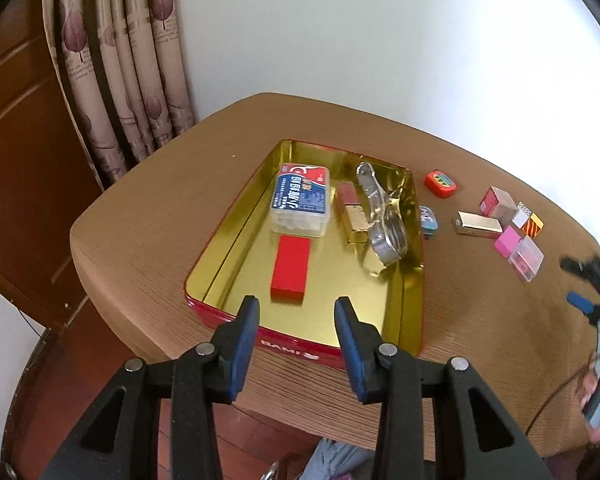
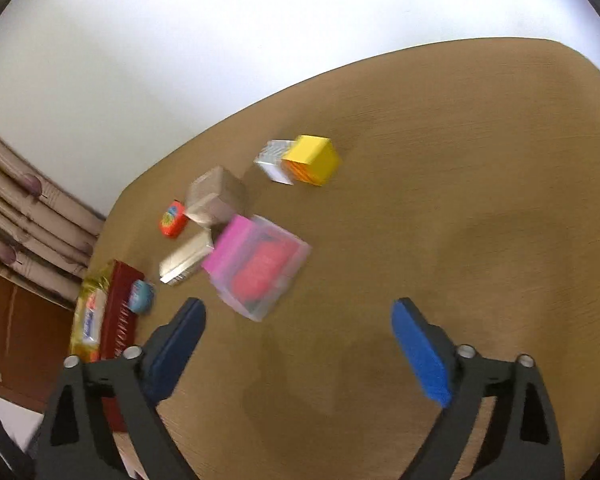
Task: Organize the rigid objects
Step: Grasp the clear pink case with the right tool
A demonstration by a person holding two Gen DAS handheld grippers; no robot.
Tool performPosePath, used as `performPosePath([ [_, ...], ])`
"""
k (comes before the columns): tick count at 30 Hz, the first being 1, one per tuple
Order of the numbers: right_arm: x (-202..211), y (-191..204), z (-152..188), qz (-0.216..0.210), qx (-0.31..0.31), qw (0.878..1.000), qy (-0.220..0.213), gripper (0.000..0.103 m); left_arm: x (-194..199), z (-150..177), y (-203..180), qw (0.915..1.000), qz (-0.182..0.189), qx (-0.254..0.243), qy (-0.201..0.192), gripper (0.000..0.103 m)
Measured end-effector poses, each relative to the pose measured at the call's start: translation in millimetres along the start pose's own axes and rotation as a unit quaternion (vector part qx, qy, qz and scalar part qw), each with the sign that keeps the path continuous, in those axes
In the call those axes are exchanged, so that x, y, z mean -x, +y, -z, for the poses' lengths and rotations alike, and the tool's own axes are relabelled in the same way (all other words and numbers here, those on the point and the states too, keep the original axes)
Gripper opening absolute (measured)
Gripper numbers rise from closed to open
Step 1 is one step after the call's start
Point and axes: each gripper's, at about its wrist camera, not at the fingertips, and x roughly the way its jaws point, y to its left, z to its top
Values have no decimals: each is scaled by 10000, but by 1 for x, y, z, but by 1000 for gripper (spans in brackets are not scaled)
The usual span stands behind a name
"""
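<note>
A red tin with a gold inside (image 1: 220, 236) sits on the brown table (image 1: 140, 216). In it lie a red box (image 1: 290, 269), a blue-labelled clear box (image 1: 302, 200), a gold and red lighter (image 1: 350, 214) and a metal tool (image 1: 384, 216). My left gripper (image 1: 296, 312) is open and empty above the tin's near rim. My right gripper (image 2: 296, 320) is open and empty just short of a clear box with red contents (image 2: 264, 272) and a pink block (image 2: 230, 246). It also shows blurred at the left wrist view's right edge (image 1: 592, 292).
Loose on the table right of the tin: an orange tape measure (image 1: 440, 183), a small blue tin (image 1: 428, 220), a silver bar (image 1: 480, 224), a pink-and-grey cube (image 1: 498, 202), a white patterned cube (image 2: 274, 160) and a yellow cube (image 2: 312, 160). Curtains (image 1: 116, 60) hang at the far left.
</note>
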Motion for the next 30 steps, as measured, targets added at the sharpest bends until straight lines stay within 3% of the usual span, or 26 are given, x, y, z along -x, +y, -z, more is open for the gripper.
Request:
performPosePath([
  [4, -25, 34, -11, 423, 38, 9990, 143, 97, -1, 2, -3, 9999, 108, -56, 44, 40],
  [6, -38, 46, -16, 927, 45, 9954, 235, 97, -2, 3, -4, 9999, 120, -99, 31, 40],
  [9, -52, 54, -18, 982, -111, 9946, 325, 97, -5, 5, -4, 9997, 183, -149, 73, 40],
  [12, -61, 59, -17, 1295, -76, 9911, 295, 95, -10, 8, -4, 9993, 285, -168, 190, 40],
  [15, -62, 52, -13, 1274, -31, 9913, 340, 73, -11, 9, -4, 9989, 359, -178, 237, 40],
  [16, -57, 50, -12, 1283, 99, 9911, 338, 57, -11, 10, -5, 9989, 366, -192, 242, 40],
  [17, -55, 51, -12, 1300, 125, 9907, 386, 52, -10, 10, -5, 9988, 366, -207, 239, 40],
  [19, -46, 39, -10, 1190, 198, 9915, 485, 50, -10, 11, -8, 9988, 370, -232, 236, 40],
  [24, -11, -4, -7, 1374, 394, 9884, 521, 50, -8, 14, -19, 9981, 382, -388, 289, 40],
  [28, 19, -37, 1, 1523, 677, 9849, 460, 50, 3, 11, -33, 9961, 695, -503, 221, 40],
  [30, 34, -53, 4, 1743, 896, 9803, 223, 50, 9, 6, -46, 9933, 947, -634, 189, 40],
])
